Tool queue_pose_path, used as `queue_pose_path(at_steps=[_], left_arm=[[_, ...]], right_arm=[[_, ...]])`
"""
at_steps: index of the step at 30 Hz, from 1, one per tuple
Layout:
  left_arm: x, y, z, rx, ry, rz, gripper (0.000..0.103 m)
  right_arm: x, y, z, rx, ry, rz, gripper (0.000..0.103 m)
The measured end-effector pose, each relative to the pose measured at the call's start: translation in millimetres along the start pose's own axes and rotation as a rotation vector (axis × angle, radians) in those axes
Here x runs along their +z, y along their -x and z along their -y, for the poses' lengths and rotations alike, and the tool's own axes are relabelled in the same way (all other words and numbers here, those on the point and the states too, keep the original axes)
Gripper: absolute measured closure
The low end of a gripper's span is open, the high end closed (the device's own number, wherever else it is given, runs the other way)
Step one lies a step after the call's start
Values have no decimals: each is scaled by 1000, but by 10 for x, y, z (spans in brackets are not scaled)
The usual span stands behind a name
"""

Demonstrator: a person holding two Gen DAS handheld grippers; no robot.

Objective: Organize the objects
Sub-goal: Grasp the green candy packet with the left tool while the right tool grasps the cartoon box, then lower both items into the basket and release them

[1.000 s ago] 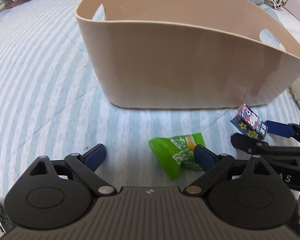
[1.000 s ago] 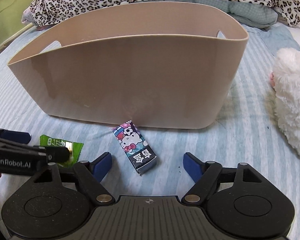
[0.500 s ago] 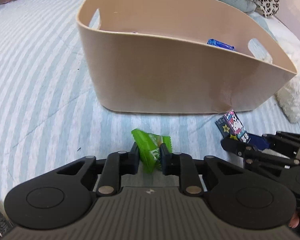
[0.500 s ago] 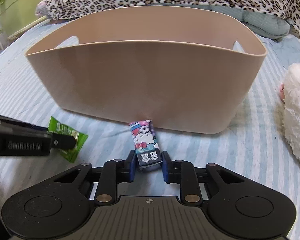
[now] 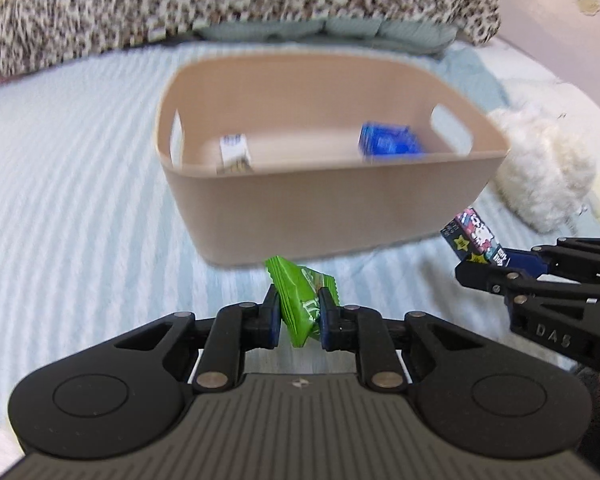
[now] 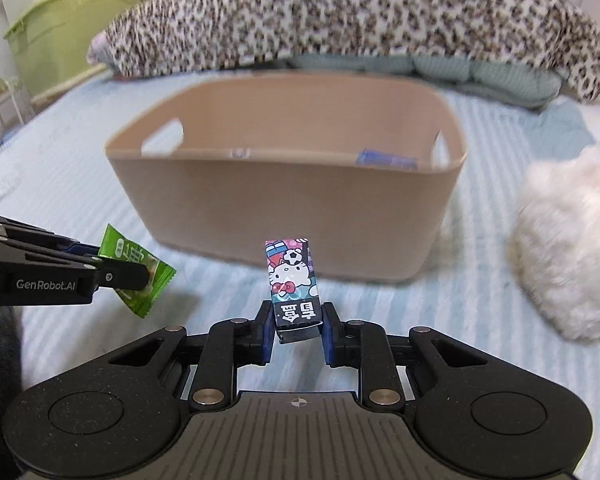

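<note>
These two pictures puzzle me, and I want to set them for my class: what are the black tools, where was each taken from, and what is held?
A person holds two hand-held grippers, each carrying a camera that looks along its fingers. In the left one's view, the left gripper pinches a green snack packet. In the right one's view, the right gripper pinches a small cartoon-cat box. Ahead, on a striped bedsheet, stands a beige tub holding a blue packet and a white box. A fluffy white toy lies beside it.
</note>
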State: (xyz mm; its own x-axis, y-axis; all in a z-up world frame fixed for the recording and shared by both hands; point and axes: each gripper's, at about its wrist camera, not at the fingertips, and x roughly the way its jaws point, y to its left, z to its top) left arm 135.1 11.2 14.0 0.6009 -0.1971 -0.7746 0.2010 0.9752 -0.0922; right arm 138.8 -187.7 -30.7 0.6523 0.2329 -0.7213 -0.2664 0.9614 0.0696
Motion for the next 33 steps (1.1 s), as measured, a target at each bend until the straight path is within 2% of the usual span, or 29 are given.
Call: queue_pose_path(at_steps=[9, 15, 19, 24, 33], left_arm=[[472, 312, 118, 38, -50, 174, 83], [860, 177, 114, 88, -73, 207, 83], [1063, -141, 106, 135, -79, 174, 83], [1151, -619, 89, 187, -82, 80, 83], [1051, -1167, 34, 217, -56, -109, 83]], right_arm=[[437, 406, 62, -23, -10, 170, 81], [765, 342, 146, -32, -18, 218, 81], [923, 176, 211, -48, -31, 212, 81], [1059, -124, 236, -75, -25, 161, 81], [1055, -716, 256, -112, -17, -9, 81]])
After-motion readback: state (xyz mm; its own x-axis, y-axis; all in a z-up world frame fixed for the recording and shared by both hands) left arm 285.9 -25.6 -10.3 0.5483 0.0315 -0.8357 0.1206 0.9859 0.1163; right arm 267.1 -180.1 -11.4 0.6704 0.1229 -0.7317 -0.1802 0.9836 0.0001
